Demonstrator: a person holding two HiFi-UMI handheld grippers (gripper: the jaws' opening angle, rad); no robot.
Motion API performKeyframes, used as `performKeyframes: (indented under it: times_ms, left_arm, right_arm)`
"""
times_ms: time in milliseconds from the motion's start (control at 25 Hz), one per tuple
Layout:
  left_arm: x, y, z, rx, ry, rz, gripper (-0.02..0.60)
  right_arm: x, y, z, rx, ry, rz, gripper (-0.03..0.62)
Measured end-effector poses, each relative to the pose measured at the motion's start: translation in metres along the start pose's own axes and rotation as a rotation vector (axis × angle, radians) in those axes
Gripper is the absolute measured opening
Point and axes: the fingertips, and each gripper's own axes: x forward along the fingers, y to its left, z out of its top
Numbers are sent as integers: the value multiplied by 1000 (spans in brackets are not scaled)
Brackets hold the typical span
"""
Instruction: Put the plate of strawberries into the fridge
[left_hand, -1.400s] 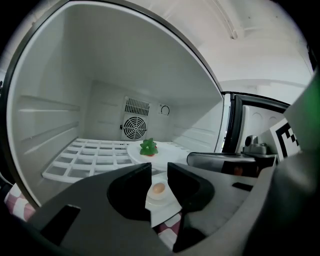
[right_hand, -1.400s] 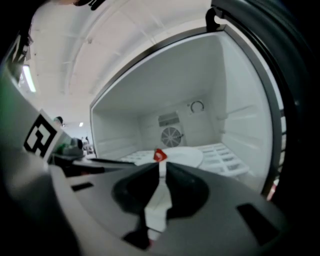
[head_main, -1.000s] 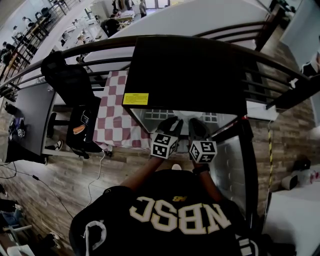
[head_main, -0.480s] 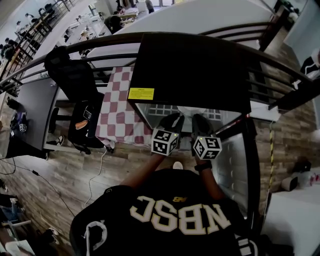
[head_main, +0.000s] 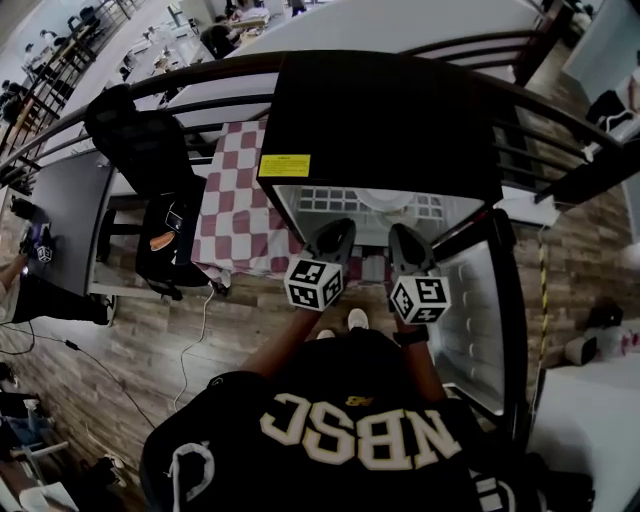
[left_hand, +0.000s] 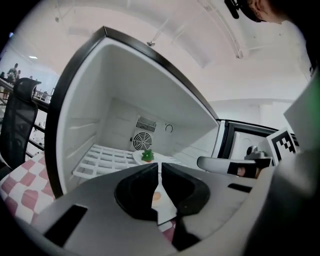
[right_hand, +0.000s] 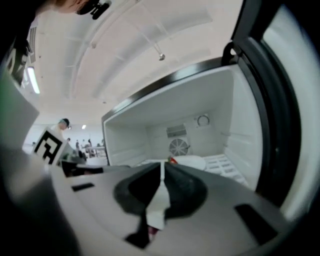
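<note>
The left gripper (left_hand: 160, 168) has just been closing its fingers, now nearly together on nothing, and has backed out of the fridge (head_main: 385, 115). The plate of strawberries (head_main: 386, 200) rests on the shelf (left_hand: 107, 159) inside, upper centre of the head view. The right gripper (right_hand: 161, 174), fingers together and empty, has backed out too, so probably only the door (head_main: 476, 310) remains.

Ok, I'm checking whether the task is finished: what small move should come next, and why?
Probably swing the fridge door shut with the right gripper. The plate of strawberries already sits on the wire shelf inside, that gripper is shut on nothing, and the door stands open on its side.
</note>
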Motion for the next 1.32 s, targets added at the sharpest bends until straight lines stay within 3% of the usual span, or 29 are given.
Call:
performKeyframes:
  times_ms: [480, 760, 880, 1320]
  left_arm:
    - [-37, -33, 18, 91, -52, -55, 17]
    - [-45, -50, 48, 117, -148, -74, 17]
    - [-43, -51, 48, 138, -146, -77, 17]
    - [-24, -52, 43, 95, -112, -98, 17]
  right_arm:
    - [-39, 39, 15, -93, -34, 7, 21]
    - [-41, 51, 26, -131, -79, -6, 21]
    - [-41, 47, 33, -136, -103, -21, 21]
    - [-33, 36, 45, -149, -98, -28, 21]
